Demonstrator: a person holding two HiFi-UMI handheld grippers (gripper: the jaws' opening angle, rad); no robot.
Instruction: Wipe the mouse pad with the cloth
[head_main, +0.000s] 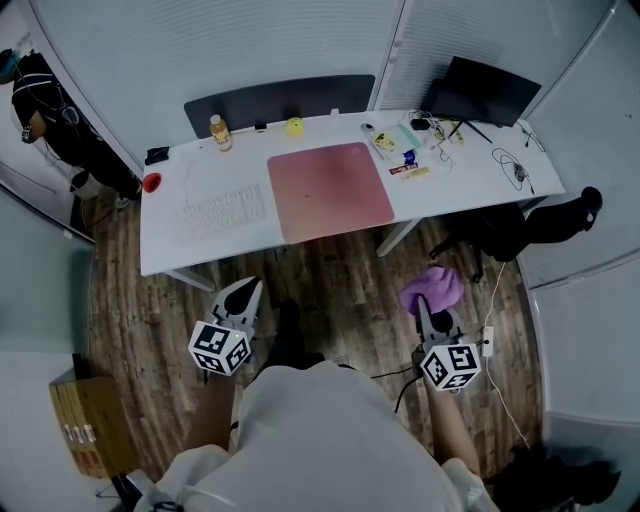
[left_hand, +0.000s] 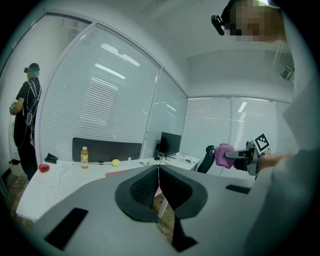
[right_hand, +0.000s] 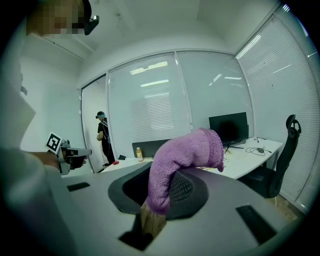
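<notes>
Holding one cloth (head_main: 432, 288), right gripper (head_main: 427, 315)

**Inspector:** Left side, state?

**Me:** My left gripper (head_main: 245, 290) is held low in front of my body and points forward. Jaws are pressed together with nothing between them.

**Inspector:** Right side?

**Me:** My right gripper (head_main: 430, 315) is level with the left and well apart from it. Jaws are clamped on the cloth (head_main: 432, 288).

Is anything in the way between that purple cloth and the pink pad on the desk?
Nothing visible. The cloth, in the jaws of the right gripper, has only open floor before the mouse pad, which lies bare.
</notes>
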